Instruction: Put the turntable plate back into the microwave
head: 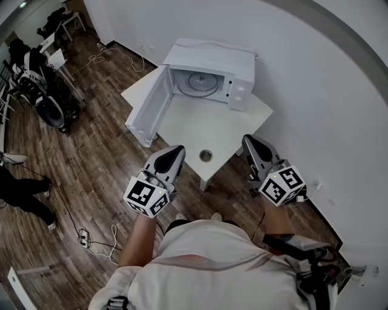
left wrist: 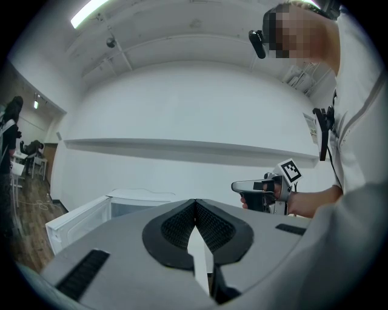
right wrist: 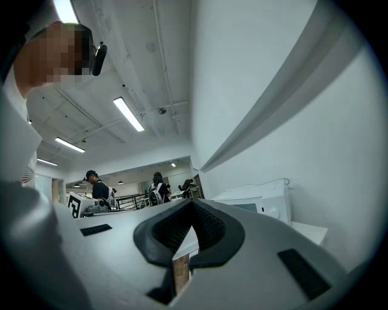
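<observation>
One white box-shaped microwave oven point(head: 209, 59) with one open door point(head: 148, 106) stands ahead of the tools. One round clear glass turntable plate point(head: 199, 82) lies inside it. One white square table point(head: 236, 118) carries them. One small round metal ring point(head: 206, 155) sits between the tips. There are two grey two-jaw grippers: left gripper point(head: 177, 150) and right gripper point(head: 250, 141).

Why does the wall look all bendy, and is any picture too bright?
Head view: the wide lens bows the wall and darkens the corners, yet the microwave is sharp. Left gripper view: the wall ledge curves and the ceiling light glares. Right gripper view: its close jaws look huge.
</observation>
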`<state>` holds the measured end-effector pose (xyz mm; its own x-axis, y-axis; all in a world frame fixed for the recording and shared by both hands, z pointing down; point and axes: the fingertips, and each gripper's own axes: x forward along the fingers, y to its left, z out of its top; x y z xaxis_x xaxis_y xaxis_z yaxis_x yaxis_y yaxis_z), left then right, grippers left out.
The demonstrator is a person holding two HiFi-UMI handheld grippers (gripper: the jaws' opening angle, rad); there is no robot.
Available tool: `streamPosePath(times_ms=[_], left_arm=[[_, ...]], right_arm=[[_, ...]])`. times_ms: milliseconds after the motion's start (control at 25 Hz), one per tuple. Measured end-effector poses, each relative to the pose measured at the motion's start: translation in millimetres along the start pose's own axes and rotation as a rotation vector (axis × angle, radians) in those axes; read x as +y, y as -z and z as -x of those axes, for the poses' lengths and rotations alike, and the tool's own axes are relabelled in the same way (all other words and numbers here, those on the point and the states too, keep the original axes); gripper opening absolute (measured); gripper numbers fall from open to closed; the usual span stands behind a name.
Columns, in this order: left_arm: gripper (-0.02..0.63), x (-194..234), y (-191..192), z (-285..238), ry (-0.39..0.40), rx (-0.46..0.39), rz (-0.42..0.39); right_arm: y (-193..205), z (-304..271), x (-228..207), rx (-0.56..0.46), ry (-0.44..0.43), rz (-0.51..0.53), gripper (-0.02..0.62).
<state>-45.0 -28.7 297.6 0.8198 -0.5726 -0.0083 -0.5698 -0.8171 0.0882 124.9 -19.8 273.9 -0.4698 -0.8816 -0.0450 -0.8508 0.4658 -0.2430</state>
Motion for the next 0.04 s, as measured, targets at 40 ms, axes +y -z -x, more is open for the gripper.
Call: streamPosePath(times_ms=[40], left_arm=[[0.011,0.4,-0.3,-0.2,0.002,-0.001,0.000]], right_arm=[[0.1,-0.5,-0.2,0.001,0.003,0.000,0.003]])
